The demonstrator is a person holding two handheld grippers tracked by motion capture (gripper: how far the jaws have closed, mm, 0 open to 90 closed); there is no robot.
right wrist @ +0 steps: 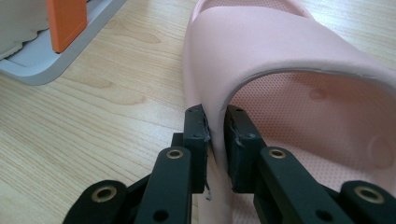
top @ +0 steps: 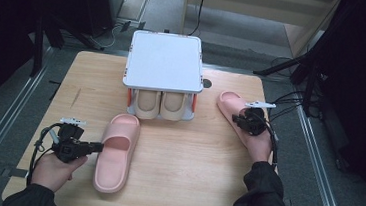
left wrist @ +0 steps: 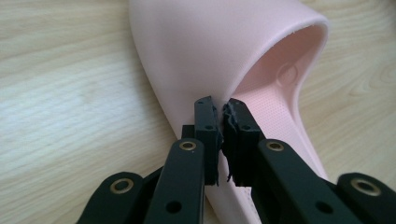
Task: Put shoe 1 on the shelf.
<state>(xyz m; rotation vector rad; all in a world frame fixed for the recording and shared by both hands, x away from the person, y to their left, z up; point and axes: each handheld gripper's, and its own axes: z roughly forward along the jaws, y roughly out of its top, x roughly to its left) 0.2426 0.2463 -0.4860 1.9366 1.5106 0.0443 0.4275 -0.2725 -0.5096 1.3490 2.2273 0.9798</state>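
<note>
Left tongs (top: 98,147) and right tongs (top: 236,119) each pinched the strap edge of a pink slipper: the left slipper (top: 116,152) and right slipper (top: 233,110) lay on the table (top: 186,158), flanking the shoe rack (top: 164,63), which already held a beige pair (top: 159,106). Racking evidently remained.

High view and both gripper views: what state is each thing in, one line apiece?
Left gripper: shut on the strap edge of the left slipper.
Right gripper: jaws on either side of the right slipper's strap edge, clamping it.
Left slipper: flat on the table, sole down.
Right slipper: on the table, beside the rack.
Shoe rack: upright, beige pair on its lower shelf.
</note>
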